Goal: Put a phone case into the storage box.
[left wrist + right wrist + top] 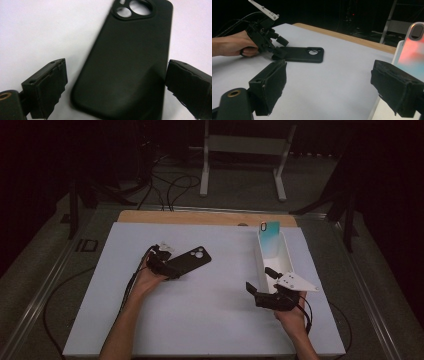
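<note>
Right now our left claw stands spread wide, the black phone case lying flat on the white tabletop between its jaws, unclamped; our right claw also gapes apart, empty, just beside the white tray holding a teal phone

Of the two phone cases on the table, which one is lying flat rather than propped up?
The black soft-looking phone case, flat on the white table between the left gripper's open jaws. The teal-to-pink case leans up inside the white box.
</note>
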Demonstrator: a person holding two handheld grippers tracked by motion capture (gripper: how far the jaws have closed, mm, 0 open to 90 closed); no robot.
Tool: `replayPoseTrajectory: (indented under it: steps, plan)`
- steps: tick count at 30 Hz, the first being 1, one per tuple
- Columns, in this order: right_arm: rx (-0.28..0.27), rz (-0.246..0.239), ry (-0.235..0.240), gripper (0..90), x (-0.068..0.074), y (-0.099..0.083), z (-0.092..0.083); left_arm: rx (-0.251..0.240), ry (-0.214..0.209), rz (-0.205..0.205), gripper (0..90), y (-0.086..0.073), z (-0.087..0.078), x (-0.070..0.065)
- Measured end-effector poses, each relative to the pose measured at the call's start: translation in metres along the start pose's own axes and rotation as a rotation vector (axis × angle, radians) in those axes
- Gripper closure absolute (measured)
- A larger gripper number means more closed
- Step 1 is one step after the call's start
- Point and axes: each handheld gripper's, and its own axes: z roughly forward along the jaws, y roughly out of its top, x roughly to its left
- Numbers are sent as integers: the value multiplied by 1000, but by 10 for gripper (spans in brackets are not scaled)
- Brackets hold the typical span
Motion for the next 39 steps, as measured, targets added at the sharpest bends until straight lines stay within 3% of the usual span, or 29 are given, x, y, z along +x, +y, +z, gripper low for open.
replayPoseTrajectory:
  steps: [2,10,14,19,27,31,39]
  plan:
    - [-1,1,0,131,1,0,0,24,15,26,57,-1,1,-4]
    - [4,2,0,132,1,-1,1,55,-15,41,91,1,-1,-16]
    - [6,3,2,132,1,-1,2,61,-8,53,92,3,1,-24]
    - [12,-1,8,132,2,-2,4,57,-1,38,90,4,3,-25]
    - [17,-1,9,133,4,-2,6,65,29,51,64,8,10,-30]
    - [15,-1,11,134,4,-2,7,96,36,53,52,13,11,-31]
    - [10,-5,13,135,4,-1,5,120,52,52,133,16,9,-32]
